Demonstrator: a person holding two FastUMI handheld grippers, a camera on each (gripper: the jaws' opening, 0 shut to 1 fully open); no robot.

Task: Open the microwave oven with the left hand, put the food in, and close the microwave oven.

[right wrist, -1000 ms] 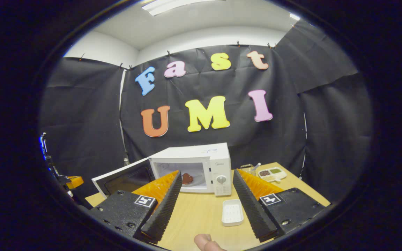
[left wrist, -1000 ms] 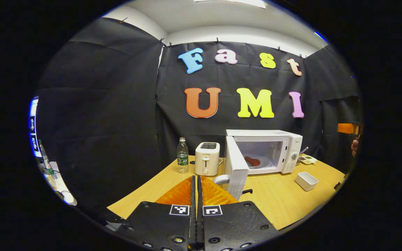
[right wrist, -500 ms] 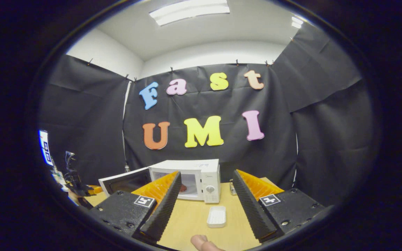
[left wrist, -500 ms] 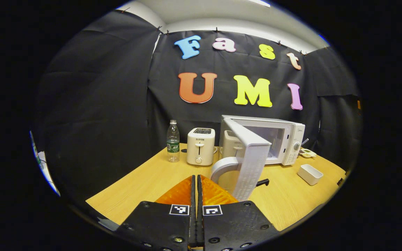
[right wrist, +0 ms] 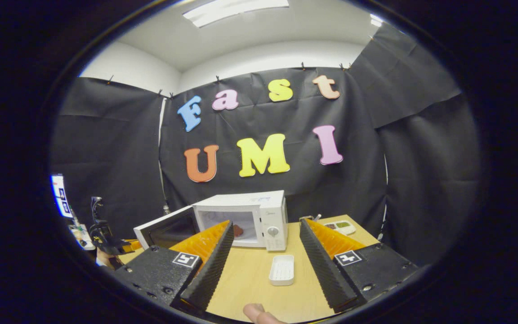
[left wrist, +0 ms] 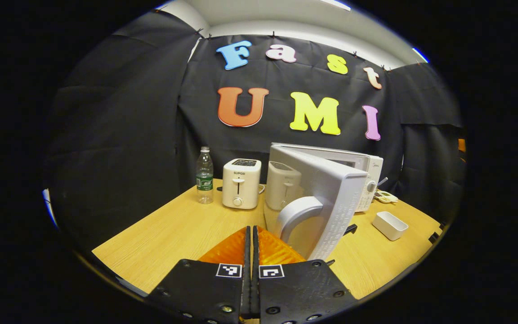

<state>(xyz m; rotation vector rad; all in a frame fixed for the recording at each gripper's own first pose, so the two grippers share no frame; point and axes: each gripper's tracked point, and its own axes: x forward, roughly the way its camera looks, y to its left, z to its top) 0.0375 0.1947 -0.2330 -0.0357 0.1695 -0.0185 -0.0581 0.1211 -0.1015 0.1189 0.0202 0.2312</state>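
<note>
Since a second ago the door (left wrist: 317,198) has swung nearer your left claw (left wrist: 252,238), fingers together, empty; push its face squarely shut; right claw (right wrist: 263,245) gapes, idle.

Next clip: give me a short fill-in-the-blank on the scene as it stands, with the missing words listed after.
1. The microwave door stands ____.
2. The left tongs are ____, holding nothing.
3. The food lies inside the ____.
4. The right tongs are open above the wooden table, and the small white dish lying between their fingers holds ____.

Missing words: open; shut; microwave; nothing
</note>
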